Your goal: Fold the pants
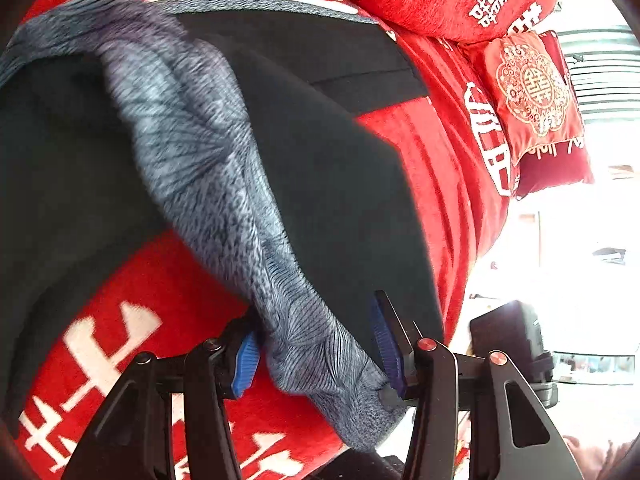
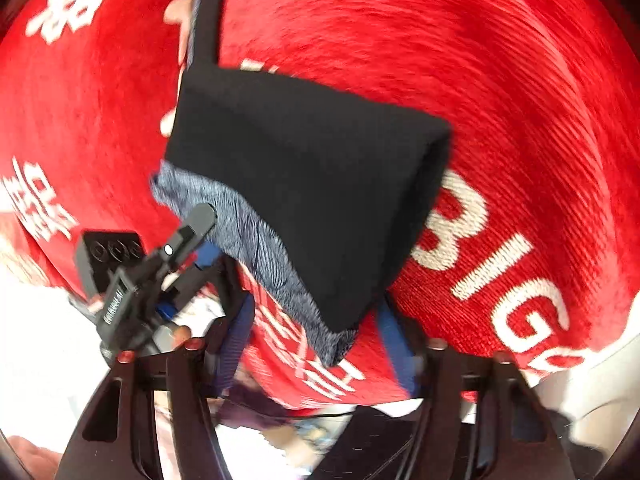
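The black pants [image 1: 320, 160] with a grey patterned lining [image 1: 208, 168] lie partly folded on the red blanket [image 1: 440, 168]. My left gripper [image 1: 316, 354] is shut on a bunched strip of the grey lining, with both blue pads against the cloth. In the right wrist view the pants [image 2: 312, 184] form a folded black block with a grey edge [image 2: 264, 248]. Their near corner hangs between the blue pads of my right gripper [image 2: 316, 344], which stand apart from the cloth, so it is open. The left gripper [image 2: 200, 236] shows at the grey edge on the left.
White characters cover the red blanket [image 2: 520, 80]. Red embroidered pillows [image 1: 532, 92] lie at the bed's far right. The bed edge drops to a bright floor on the right, where a dark box [image 1: 508, 332] stands.
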The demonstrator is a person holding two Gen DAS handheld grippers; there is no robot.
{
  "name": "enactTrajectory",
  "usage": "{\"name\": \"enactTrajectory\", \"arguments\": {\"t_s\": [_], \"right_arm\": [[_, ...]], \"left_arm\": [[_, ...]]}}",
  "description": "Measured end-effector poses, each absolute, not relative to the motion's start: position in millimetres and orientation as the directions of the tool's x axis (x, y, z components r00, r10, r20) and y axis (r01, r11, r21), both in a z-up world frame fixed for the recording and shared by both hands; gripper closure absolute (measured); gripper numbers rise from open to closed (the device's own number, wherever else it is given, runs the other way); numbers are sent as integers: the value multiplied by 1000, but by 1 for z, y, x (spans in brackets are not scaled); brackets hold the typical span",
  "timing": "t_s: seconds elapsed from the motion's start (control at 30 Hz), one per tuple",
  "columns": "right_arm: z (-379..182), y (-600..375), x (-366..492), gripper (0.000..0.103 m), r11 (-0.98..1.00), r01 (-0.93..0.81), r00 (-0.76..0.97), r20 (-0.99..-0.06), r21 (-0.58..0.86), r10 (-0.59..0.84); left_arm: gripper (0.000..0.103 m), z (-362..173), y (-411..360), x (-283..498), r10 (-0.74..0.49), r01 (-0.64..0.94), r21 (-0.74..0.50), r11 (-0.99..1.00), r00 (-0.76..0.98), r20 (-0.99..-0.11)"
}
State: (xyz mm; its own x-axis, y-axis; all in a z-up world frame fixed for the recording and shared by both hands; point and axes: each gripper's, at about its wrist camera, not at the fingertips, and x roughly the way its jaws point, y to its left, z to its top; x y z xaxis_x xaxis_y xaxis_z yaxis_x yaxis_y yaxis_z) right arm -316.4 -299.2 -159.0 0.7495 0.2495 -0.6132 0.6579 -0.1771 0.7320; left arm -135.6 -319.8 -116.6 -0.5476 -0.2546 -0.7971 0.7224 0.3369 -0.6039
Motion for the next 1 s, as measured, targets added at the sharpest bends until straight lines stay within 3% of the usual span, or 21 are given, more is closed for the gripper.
{"name": "enactTrajectory", "arguments": {"t_s": [0.03,0.07,0.4,0.53,0.57,0.6,0.63,0.67,0.83,0.93,1.0], "right_arm": [[-159,-300,-319,86,-193,643,762,-596,741,252],[-157,-302,-320,86,-195,640,766,-594,744,245],[-50,-441,-273,86,2,464,884,-463,886,71],[-32,-528,-237,80,81,504,860,-508,860,52],[-31,-543,-229,70,82,524,847,-529,848,55],[-33,-557,-217,62,85,549,830,-554,832,62],[-35,-568,-211,38,100,577,810,-584,811,62],[-36,-576,-209,21,117,598,793,-606,793,57],[-33,-584,-212,24,204,673,723,-691,710,19],[-56,-571,-231,46,167,726,672,-740,667,34],[-76,-565,-239,50,142,751,643,-763,644,59]], "left_arm": [[52,-113,-322,-135,-254,722,-605,334,-549,-796],[52,-106,-328,-134,-264,727,-604,326,-544,-797],[52,-33,-431,-81,-481,748,-589,307,-412,-774],[49,-16,-453,-52,-530,775,-529,345,-304,-791],[39,-15,-452,-44,-529,784,-508,357,-278,-802],[36,-17,-449,-39,-526,792,-481,377,-245,-815],[36,-20,-445,-35,-517,794,-456,402,-214,-829],[36,-25,-439,-31,-499,791,-442,422,-204,-842],[36,-60,-392,-25,-372,786,-301,540,-98,-923],[36,-84,-358,-15,-290,755,-230,614,-55,-956],[36,-97,-339,-9,-246,730,-199,654,-44,-968]]}}
